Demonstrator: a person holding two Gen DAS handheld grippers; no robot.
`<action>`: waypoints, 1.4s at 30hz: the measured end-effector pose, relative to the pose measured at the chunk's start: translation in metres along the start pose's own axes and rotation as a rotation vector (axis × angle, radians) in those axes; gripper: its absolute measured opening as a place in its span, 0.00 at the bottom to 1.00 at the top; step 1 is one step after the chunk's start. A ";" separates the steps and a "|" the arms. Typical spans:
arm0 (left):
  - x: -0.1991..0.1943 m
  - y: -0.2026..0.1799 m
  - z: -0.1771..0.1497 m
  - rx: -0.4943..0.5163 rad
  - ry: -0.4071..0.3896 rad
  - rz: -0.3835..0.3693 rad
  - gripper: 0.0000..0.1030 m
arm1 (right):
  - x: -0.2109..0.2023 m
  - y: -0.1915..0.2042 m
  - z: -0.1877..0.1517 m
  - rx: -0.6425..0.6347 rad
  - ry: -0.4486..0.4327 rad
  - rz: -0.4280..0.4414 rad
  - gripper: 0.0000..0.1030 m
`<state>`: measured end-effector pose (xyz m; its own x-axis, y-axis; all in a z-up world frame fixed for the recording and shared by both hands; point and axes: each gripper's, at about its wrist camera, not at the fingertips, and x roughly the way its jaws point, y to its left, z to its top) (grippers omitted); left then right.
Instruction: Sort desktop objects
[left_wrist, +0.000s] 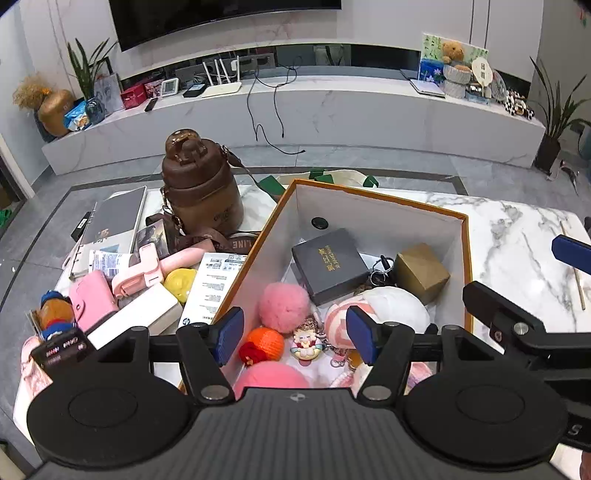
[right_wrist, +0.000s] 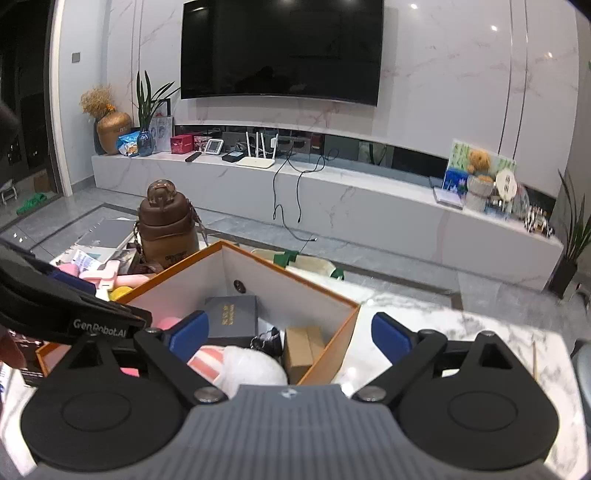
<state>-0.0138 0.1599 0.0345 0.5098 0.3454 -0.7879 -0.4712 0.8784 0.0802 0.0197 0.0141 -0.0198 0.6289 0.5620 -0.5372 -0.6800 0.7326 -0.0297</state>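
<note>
Orange-rimmed open box (left_wrist: 373, 206) stands on the marble tabletop (left_wrist: 517, 236), holding a black case (left_wrist: 328, 264), tan carton (left_wrist: 421, 271), pink pompom (left_wrist: 283, 307) and white plush (left_wrist: 397, 304). Left of it: upright brown bottle (left_wrist: 201, 184), pink wallet (left_wrist: 90, 302), binder (left_wrist: 114, 218).

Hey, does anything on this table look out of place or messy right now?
Yes. Left of the orange box, unsorted items overlap in a heap: pink wallet, yellow toy, papers. The brown bottle stands upright, but its strap trails loose across the clutter.

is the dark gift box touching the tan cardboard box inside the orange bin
Apart. The left wrist view shows keys between the dark gift box and tan cardboard box.
</note>
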 end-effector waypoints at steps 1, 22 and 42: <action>-0.003 0.000 -0.002 -0.006 -0.011 0.000 0.70 | -0.003 0.000 0.001 0.003 -0.006 -0.006 0.92; -0.004 -0.006 -0.041 -0.017 0.012 0.071 0.86 | -0.022 0.008 -0.035 0.052 -0.018 -0.042 0.99; 0.041 -0.015 -0.042 -0.036 -0.002 0.040 0.86 | 0.025 -0.009 -0.061 0.137 0.050 -0.067 0.99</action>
<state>-0.0156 0.1470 -0.0243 0.4915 0.3805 -0.7834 -0.5168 0.8514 0.0893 0.0193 -0.0018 -0.0843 0.6492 0.4925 -0.5797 -0.5770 0.8154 0.0466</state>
